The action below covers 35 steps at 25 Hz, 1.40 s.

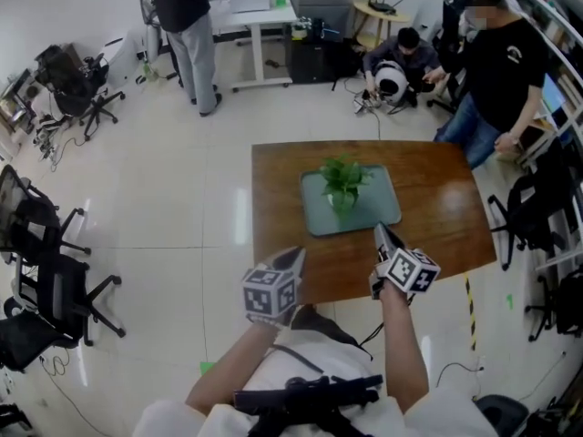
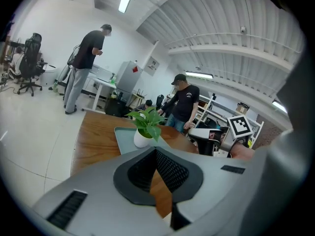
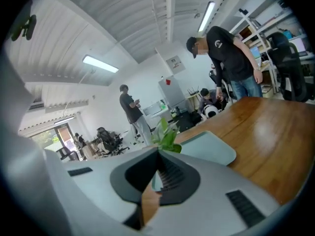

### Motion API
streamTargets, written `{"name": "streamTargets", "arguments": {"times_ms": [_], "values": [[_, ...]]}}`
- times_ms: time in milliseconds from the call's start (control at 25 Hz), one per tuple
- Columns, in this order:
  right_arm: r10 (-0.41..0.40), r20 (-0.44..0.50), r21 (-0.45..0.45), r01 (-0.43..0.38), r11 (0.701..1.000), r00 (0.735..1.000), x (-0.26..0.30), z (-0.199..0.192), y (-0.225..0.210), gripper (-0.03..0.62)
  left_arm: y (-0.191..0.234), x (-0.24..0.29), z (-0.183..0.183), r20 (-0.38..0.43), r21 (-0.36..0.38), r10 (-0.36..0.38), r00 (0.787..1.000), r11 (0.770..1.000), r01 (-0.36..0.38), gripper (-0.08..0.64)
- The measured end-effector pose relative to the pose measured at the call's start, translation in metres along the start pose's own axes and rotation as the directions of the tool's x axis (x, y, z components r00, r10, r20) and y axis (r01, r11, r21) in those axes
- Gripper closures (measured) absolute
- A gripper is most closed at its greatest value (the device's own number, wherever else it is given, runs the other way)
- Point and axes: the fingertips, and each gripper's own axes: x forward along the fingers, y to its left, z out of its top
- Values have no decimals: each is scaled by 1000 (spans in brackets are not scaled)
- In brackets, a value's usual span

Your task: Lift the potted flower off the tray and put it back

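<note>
Wooden table point(image 1: 437, 198), teal tray point(image 1: 378, 209), leafy potted flower point(image 1: 343, 182)

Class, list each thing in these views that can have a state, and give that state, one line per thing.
potted flower: upright, standing on the tray
tray: flat on the table, bearing the flower
left gripper: jaws shut, nothing between them, clear of the flower
right gripper: jaws shut, nothing between them, clear of the flower

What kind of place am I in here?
Probably an open office or lab: rolling office chairs, a white desk with equipment on it, and stocked shelving along one wall.
</note>
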Motion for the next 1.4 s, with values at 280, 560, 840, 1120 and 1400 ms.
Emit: {"name": "streamTargets", "arguments": {"times_ms": [280, 560, 840, 1120, 1400], "values": [[40, -70, 11, -39, 999, 997, -34, -68, 41, 592, -22, -17, -24, -10, -10, -54, 999, 999, 53, 565], [23, -93, 42, -19, 999, 995, -59, -109, 53, 592, -31, -33, -38, -18, 3, -77, 997, 997, 77, 565], [36, -76, 41, -33, 999, 996, -63, -111, 66, 592, -30, -45, -39, -14, 16, -80, 997, 997, 80, 565], [47, -74, 31, -45, 999, 996, -57, -109, 75, 592, -24, -50, -33, 0, 17, -75, 997, 997, 75, 565], [52, -84, 22, -51, 998, 995, -50, -107, 81, 592, -15, -53, -27, 7, 8, -66, 998, 998, 66, 565]]}}
